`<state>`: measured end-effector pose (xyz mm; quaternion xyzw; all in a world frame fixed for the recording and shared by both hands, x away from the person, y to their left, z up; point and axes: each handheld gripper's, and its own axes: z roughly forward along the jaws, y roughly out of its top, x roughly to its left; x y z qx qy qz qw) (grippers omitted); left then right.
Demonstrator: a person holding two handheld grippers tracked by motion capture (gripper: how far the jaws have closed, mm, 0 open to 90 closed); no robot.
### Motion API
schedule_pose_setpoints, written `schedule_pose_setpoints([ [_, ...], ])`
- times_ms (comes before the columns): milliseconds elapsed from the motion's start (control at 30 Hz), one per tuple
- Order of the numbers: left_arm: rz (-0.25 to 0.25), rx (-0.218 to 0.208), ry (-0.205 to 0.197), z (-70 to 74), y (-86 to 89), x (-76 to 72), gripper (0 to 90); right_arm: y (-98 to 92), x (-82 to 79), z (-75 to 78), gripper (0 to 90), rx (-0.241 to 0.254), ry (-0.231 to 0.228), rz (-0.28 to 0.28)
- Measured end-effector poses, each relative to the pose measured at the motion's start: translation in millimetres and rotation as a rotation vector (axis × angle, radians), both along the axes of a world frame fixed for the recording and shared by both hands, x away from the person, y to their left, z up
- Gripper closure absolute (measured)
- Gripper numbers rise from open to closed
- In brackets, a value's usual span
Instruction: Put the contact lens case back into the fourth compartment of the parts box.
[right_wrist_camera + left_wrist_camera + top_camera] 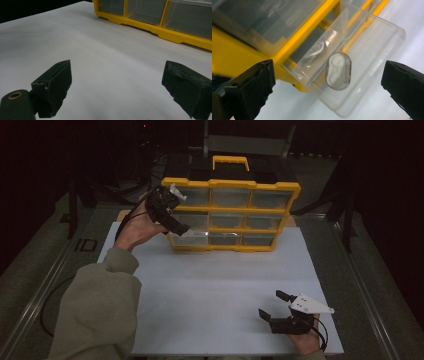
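Left gripper (329, 82) first: its two black jaws stand wide apart, nothing pressed between the pads, and right between them sits the clear plastic drawer (352, 62) with its rounded oval pull tab (338, 71). That drawer is slid partway out of the yellow-framed organiser cabinet with clear drawers (235, 212), at the cabinet's lower left corner in the high view. The jaws touch neither the tab nor the drawer's front as far as the left gripper view shows. From above, the left gripper (172, 212) is up against the cabinet's left side, the hand (137, 227) behind it, a grey-green sleeve (100, 305) running down to the frame's bottom.

Over to the right gripper (272, 307): jaws spread, empty, low over the sheet near the bottom right, well apart from the cabinet. Its own view shows bare sheet between the pads.

Outward now: a white sheet (225, 285) covers the grey table (370, 290), the cabinet stands at its far edge with a yellow carry handle (231, 161) on top, and the room beyond is dark.
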<state>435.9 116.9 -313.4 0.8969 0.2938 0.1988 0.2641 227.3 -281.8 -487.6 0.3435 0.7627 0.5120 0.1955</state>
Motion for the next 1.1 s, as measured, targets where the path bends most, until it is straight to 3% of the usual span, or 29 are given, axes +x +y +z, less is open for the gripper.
schedule_pose_setpoints([
  [167,-0.006,-0.01,-0.043,-3.9,9.7,-14.1,0.0,0.5,-0.1,0.2,8.9,0.0,-0.001,0.001],
  [200,-0.004,-0.014,-0.065,-7.2,14.8,-22.4,0.0,0.4,-0.3,0.5,8.9,0.001,-0.005,0.0],
  [267,-0.005,-0.022,-0.066,-8.7,17.9,-26.3,0.0,0.5,-0.1,0.5,8.9,0.002,-0.005,0.0],
  [300,-0.004,-0.009,-0.091,-13.5,22.5,-35.4,0.0,0.8,-0.1,0.5,8.9,0.001,-0.005,0.001],
  [400,0.003,0.017,-0.116,-19.3,26.5,-44.7,0.0,1.2,-0.3,0.5,8.9,0.0,-0.005,0.003],
  [567,0.015,-0.046,-0.162,-41.3,46.8,-75.2,0.0,2.0,-0.4,0.9,8.9,0.0,-0.009,0.002],
  [600,0.015,-0.046,-0.162,-41.3,46.8,-75.2,0.0,2.0,-0.4,0.9,8.9,0.0,-0.009,0.002],
  [633,0.02,-0.085,-0.175,-51.1,53.7,-84.7,0.0,2.1,-0.1,0.7,8.9,0.002,-0.008,0.001],
  [767,0.024,-0.107,-0.184,-61.4,60.8,-93.4,0.0,2.6,0.0,0.6,8.9,0.001,-0.008,0.001],
  [833,0.043,-0.149,-0.196,-77.4,72.2,-108.6,0.0,2.6,-0.1,1.2,8.9,0.006,-0.011,-0.002],
  [1000,0.062,-0.223,-0.18,-95.0,87.7,-129.4,0.0,4.2,0.3,1.0,8.9,-0.001,-0.011,0.0],
  [1100,0.065,-0.244,-0.172,-104.2,93.5,-140.8,0.0,4.8,0.5,1.2,8.9,-0.001,-0.015,0.002],
])
